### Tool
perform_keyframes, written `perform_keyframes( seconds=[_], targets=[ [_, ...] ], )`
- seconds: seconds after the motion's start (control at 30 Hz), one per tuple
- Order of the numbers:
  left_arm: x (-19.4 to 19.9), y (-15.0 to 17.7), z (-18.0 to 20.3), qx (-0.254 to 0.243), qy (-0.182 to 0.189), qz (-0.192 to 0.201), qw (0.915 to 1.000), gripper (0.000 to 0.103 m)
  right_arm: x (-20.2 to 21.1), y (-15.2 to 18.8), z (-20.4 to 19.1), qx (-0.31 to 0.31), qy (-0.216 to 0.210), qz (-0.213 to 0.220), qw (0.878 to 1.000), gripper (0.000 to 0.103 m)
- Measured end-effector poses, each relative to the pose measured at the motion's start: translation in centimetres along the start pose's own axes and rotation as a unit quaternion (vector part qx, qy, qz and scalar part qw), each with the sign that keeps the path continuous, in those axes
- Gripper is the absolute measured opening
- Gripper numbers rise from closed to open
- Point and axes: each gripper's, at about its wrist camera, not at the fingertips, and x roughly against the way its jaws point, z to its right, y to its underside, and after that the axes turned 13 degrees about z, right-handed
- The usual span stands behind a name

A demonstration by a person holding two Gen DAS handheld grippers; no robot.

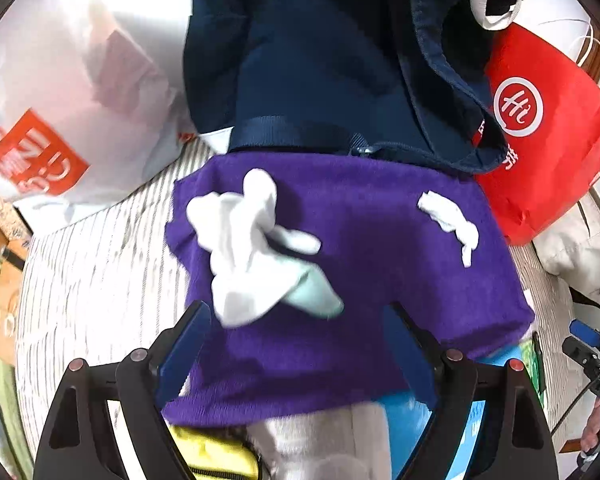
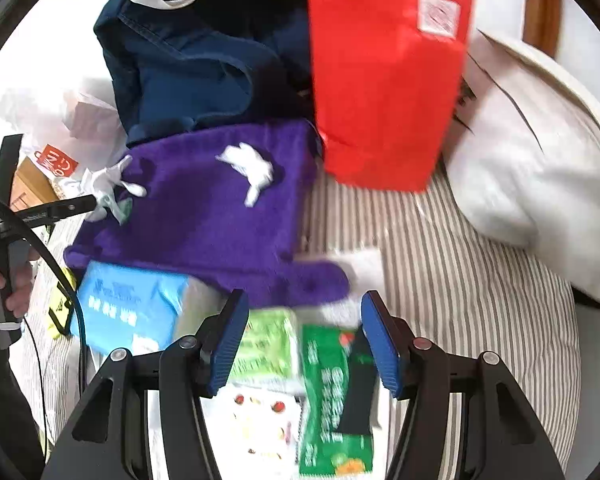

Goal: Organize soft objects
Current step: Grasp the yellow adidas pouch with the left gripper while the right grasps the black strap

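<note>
A purple fleece cloth (image 1: 340, 264) lies on a striped bed. A white glove with a pale green tip (image 1: 252, 252) rests on its left part, just beyond my open, empty left gripper (image 1: 296, 340). A small white scrap (image 1: 452, 220) lies on its right part. In the right wrist view the purple cloth (image 2: 204, 208) lies ahead, with the scrap (image 2: 252, 168) on it and the glove (image 2: 108, 188) at its left edge by the left gripper's fingertips (image 2: 84, 202). My right gripper (image 2: 300, 332) is open and empty above green packets (image 2: 332, 392).
A navy garment (image 1: 308, 60) and a red bag (image 1: 548, 128) lie behind the cloth. A white plastic bag (image 1: 72, 100) is at the left, a cream pillow (image 2: 520, 168) at the right. A blue tissue pack (image 2: 128, 308) lies near the cloth's front.
</note>
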Motion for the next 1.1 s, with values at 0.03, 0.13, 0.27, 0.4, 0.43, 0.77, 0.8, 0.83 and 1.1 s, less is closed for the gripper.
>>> perform_keyframes(
  seconds=[0.03, 0.13, 0.27, 0.4, 0.43, 0.77, 0.8, 0.83, 1.1],
  targets=[
    [0.5, 0.3, -0.1, 0.001, 0.0, 0.002, 1.0, 0.087, 0.1, 0.3, 0.2, -0.002, 0.002, -0.002, 1.0, 0.058],
    [2.0, 1.2, -0.7, 0.01, -0.002, 0.003, 0.9999, 0.087, 1.0, 1.4, 0.5, -0.005, 0.007, -0.003, 1.0, 0.058],
    [4.2, 2.3, -1.3, 0.01, -0.008, 0.015, 0.9998, 0.087, 1.5, 2.7, 1.0, -0.001, 0.02, -0.005, 1.0, 0.063],
    [6.4, 3.3, -2.4, 0.024, -0.007, 0.025, 0.9994, 0.087, 0.9, 3.9, 1.6, 0.002, 0.023, -0.015, 1.0, 0.063],
    [6.8, 3.6, -2.5, 0.025, -0.007, 0.026, 0.9993, 0.087, 0.6, 4.3, 1.7, 0.006, 0.027, -0.021, 0.999, 0.063],
    [9.0, 7.1, -4.4, 0.054, -0.021, 0.023, 0.9981, 0.087, -1.3, 6.6, 3.5, -0.004, 0.03, -0.036, 0.999, 0.04],
    [9.0, 7.4, -4.5, 0.058, -0.02, 0.021, 0.9979, 0.087, -1.7, 6.7, 3.6, -0.004, 0.031, -0.041, 0.999, 0.039],
    [9.0, 7.6, -4.6, 0.06, -0.019, 0.02, 0.9978, 0.087, -2.1, 6.8, 3.7, 0.0, 0.035, -0.045, 0.998, 0.039],
    [9.1, 9.5, -4.8, 0.061, -0.018, 0.009, 0.998, 0.087, -1.7, 6.5, 3.5, 0.029, 0.054, -0.023, 0.998, 0.021]
  ],
)
